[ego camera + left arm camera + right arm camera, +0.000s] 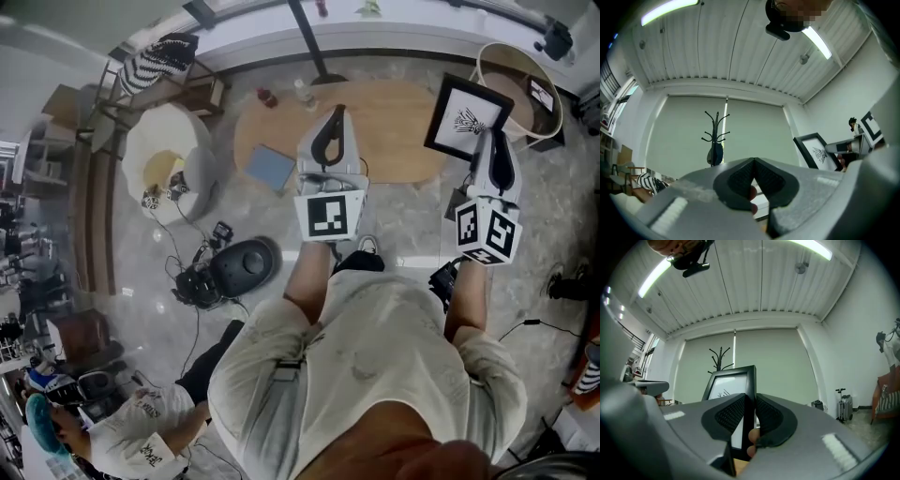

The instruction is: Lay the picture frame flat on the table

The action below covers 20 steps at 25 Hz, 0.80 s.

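A black picture frame (pixel 466 117) with a white mat and a small plant drawing is held up in the air, tilted, over the right end of the oval wooden table (pixel 394 131). My right gripper (pixel 493 141) is shut on its lower right edge. In the right gripper view the frame (pixel 729 383) stands upright between the pads (pixel 732 412), seen nearly edge-on. My left gripper (pixel 333 117) hovers over the middle of the table with its jaws shut on nothing (pixel 753 174). The left gripper view also shows the frame (pixel 815 152) off to the right.
A blue book (pixel 270 167) and two small bottles (pixel 305 94) sit on the left part of the table. A round bin (pixel 520 89) stands behind the frame. A white chair (pixel 169 159), a black device (pixel 246 264) and cables are on the floor at left. A coat stand (pixel 715 136) stands by the far wall.
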Each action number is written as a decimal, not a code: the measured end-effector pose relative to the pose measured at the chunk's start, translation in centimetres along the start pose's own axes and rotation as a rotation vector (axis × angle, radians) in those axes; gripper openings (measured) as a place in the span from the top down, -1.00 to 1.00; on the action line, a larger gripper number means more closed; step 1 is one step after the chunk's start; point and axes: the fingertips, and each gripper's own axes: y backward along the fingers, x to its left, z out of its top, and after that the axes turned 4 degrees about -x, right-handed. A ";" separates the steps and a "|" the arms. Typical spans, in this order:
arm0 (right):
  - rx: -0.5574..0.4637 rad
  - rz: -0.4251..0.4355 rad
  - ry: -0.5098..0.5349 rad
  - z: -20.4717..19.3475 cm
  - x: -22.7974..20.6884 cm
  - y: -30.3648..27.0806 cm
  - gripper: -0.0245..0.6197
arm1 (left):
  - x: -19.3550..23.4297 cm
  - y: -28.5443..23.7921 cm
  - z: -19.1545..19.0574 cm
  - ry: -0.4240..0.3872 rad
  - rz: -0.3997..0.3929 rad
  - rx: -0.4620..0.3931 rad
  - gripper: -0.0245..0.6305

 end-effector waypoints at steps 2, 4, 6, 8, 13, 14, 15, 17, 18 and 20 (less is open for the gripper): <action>-0.002 0.003 0.007 -0.2 1.0 -1.6 0.69 | 1.3 -1.3 -0.3 0.003 -0.002 -0.004 0.91; -0.002 0.012 0.017 -0.3 2.0 -3.3 0.69 | 2.4 -2.5 -0.4 0.001 -0.008 -0.012 0.91; -0.004 0.019 0.027 -0.3 2.9 -4.7 0.69 | 3.3 -3.6 -0.5 -0.004 -0.016 -0.016 0.91; -0.007 0.024 0.034 -0.4 4.0 -5.9 0.69 | 4.3 -4.4 -0.7 -0.008 -0.019 -0.018 0.91; 0.015 0.039 0.059 -1.5 5.9 -8.2 0.69 | 6.7 -6.1 -1.8 -0.009 -0.008 -0.009 0.91; 0.017 0.037 0.063 -1.6 5.8 -8.4 0.69 | 6.9 -6.3 -2.1 -0.006 -0.007 -0.004 0.91; 0.017 0.032 0.065 -1.7 5.7 -8.6 0.69 | 7.0 -6.5 -2.3 -0.002 -0.007 -0.002 0.91; 0.016 0.023 0.065 -1.9 5.6 -8.8 0.69 | 7.2 -6.8 -2.7 0.011 -0.010 0.000 0.91; 0.017 0.020 0.067 -2.1 5.5 -8.9 0.69 | 7.2 -6.9 -3.0 0.017 -0.011 0.002 0.91; 0.020 0.019 0.072 -2.6 5.4 -9.0 0.69 | 7.3 -7.3 -3.4 0.025 -0.012 0.003 0.91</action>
